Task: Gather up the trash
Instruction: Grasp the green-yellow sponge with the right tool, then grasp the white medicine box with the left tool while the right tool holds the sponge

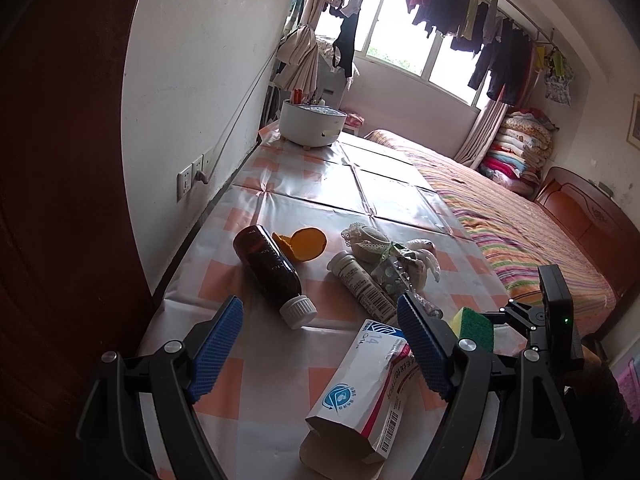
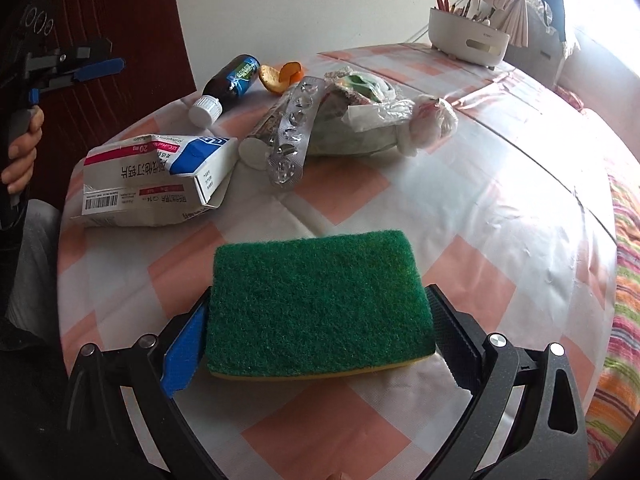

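1. Our right gripper (image 2: 316, 340) pinches the green-and-yellow scouring sponge (image 2: 320, 300) by its short ends, just above the checked tablecloth (image 2: 480, 208).
2. Our left gripper (image 1: 320, 344) hangs spread; the crumpled white medicine carton (image 1: 360, 396) lies below, seemingly lengthwise along its fingers.

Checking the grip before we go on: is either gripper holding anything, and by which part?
The right gripper clamps the green sponge by its two short ends. The left gripper is open, holding nothing.

Medicine box (image 2: 156, 176): white, torn open, lying flat
Brown bottle (image 1: 272, 272): white cap, on its side
Orange peel (image 1: 304, 244): beside bottle
Blister pack (image 2: 294, 132): emptied, leaning on white tube (image 1: 360, 284)
Sponge (image 2: 316, 304): green-topped, yellow base
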Tool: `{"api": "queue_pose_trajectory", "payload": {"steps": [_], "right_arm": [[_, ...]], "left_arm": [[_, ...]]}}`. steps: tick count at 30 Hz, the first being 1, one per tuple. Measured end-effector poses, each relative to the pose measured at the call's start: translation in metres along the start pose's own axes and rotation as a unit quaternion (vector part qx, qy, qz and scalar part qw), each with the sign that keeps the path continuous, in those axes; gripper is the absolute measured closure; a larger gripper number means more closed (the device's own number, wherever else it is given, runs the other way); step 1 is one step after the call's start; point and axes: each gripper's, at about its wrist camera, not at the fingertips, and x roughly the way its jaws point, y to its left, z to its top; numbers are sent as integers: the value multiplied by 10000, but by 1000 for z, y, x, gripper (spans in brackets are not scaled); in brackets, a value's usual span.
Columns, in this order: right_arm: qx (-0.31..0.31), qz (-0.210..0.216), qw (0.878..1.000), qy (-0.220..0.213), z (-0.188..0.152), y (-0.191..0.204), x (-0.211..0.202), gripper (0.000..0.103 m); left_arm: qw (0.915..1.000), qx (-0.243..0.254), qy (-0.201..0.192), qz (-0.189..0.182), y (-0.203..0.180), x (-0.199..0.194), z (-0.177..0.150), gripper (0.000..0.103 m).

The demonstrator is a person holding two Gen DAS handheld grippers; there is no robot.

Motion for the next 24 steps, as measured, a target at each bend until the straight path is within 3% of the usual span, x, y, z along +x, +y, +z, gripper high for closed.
{"api": "queue_pose_trajectory", "payload": {"steps": [5, 9, 16, 19, 24], "right_arm": [[116, -266, 9996, -27, -1, 0, -9, 16], [405, -509, 9970, -430, 1, -5, -30, 16], [998, -432, 9840, -1408, 5, -5, -78, 16], [1169, -365, 9770, -1746, 3, -1, -95, 16], [1340, -319, 9686, -2072, -3, 1, -112, 16]], "left_arm": [[9997, 114, 172, -117, -3, 3, -3, 26], [9970, 503, 499, -304, -14, 10, -11, 26], [9785, 1125, 1588, -684, -38, 52, -23, 26], [9674, 1046, 2077, -1008, -41, 70, -27, 26], [9610, 897, 2389, -1067, -44, 87, -35, 26]]}}
